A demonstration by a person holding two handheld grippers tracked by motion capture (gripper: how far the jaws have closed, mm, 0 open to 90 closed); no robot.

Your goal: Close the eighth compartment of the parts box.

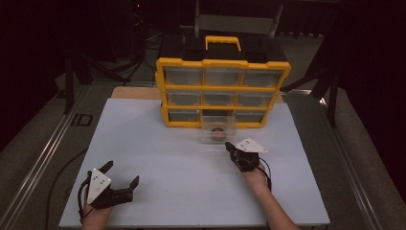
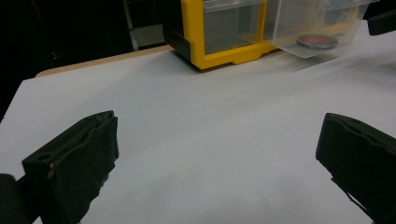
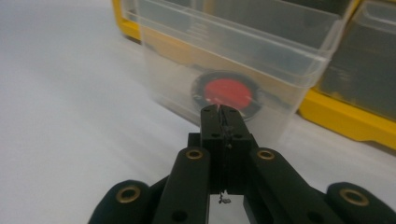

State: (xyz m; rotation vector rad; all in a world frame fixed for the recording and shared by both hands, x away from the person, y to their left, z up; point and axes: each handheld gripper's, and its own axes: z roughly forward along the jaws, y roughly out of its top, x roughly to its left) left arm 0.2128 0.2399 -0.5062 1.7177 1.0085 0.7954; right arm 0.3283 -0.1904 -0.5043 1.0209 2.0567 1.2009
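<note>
Right gripper (image 1: 229, 146) is seen with its jaws pressed flat together and nothing pinched between them, the tips set just in front of the clear drawer (image 1: 218, 131), most likely so that the drawer front can be nudged rather than grasped. Behind it, the yellow organizer (image 1: 223, 91) is stood upright at the far side of the white table (image 1: 158, 158), its other bins left closed. The clear drawer is pulled out from the bottom row, so that the red-and-black disc (image 3: 228, 93) lying on its floor is exposed. Left gripper (image 1: 121, 178) is held spread wide and empty near the table's front edge, well apart from the work.
</note>
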